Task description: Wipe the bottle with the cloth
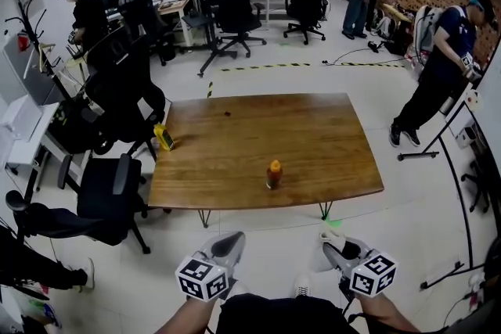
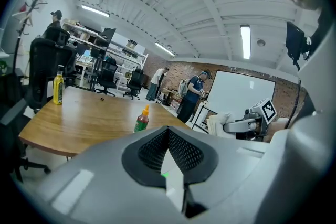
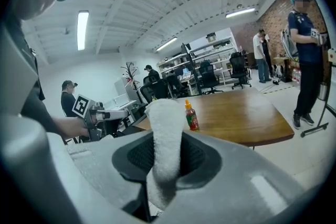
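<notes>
A small sauce bottle (image 1: pixel 273 174) with an orange cap stands upright near the front edge of the wooden table (image 1: pixel 313 137). Both grippers hover short of that edge, apart from the bottle. My left gripper (image 1: pixel 232 240) is shut with nothing between its jaws; in the left gripper view (image 2: pixel 169 131) the bottle (image 2: pixel 142 119) stands ahead and a little to the left. My right gripper (image 1: pixel 329 245) is shut on a white cloth (image 1: pixel 332 235). In the right gripper view (image 3: pixel 167 136) the cloth (image 3: pixel 164 113) sticks up between the pads, and the bottle (image 3: pixel 192 116) shows just right of it.
A yellow bottle (image 1: pixel 163 137) stands at the table's left edge. Black office chairs (image 1: pixel 109 192) crowd the left side. One person (image 1: pixel 438 74) stands to the right of the table, others farther back by the shelves. A stand base (image 1: pixel 427 155) lies on the floor at right.
</notes>
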The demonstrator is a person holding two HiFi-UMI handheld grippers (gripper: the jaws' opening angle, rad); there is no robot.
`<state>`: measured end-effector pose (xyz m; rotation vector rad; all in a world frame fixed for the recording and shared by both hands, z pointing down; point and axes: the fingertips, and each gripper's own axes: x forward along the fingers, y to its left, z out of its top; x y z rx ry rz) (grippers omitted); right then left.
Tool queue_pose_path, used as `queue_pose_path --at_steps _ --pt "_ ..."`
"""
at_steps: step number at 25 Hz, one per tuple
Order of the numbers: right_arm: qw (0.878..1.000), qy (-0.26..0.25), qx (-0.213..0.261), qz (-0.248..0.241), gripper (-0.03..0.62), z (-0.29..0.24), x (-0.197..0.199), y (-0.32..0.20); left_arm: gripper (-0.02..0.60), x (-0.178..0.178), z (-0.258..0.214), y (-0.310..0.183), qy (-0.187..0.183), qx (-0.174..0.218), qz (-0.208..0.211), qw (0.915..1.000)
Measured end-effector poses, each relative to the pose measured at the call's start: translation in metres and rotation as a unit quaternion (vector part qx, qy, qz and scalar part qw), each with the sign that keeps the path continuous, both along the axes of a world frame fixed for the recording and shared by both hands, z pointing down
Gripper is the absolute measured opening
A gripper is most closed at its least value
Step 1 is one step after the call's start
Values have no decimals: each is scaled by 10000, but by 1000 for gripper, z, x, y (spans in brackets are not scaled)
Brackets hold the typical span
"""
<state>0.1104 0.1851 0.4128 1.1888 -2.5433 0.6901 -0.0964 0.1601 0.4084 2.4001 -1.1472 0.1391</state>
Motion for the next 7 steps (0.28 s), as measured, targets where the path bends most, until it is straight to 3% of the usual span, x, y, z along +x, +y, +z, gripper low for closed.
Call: queue_pose_path --at_steps 7 --pt "10000 -27 28 -25 74 -1 -2 -4 15 1 -2 -2 -44 20 23 10000"
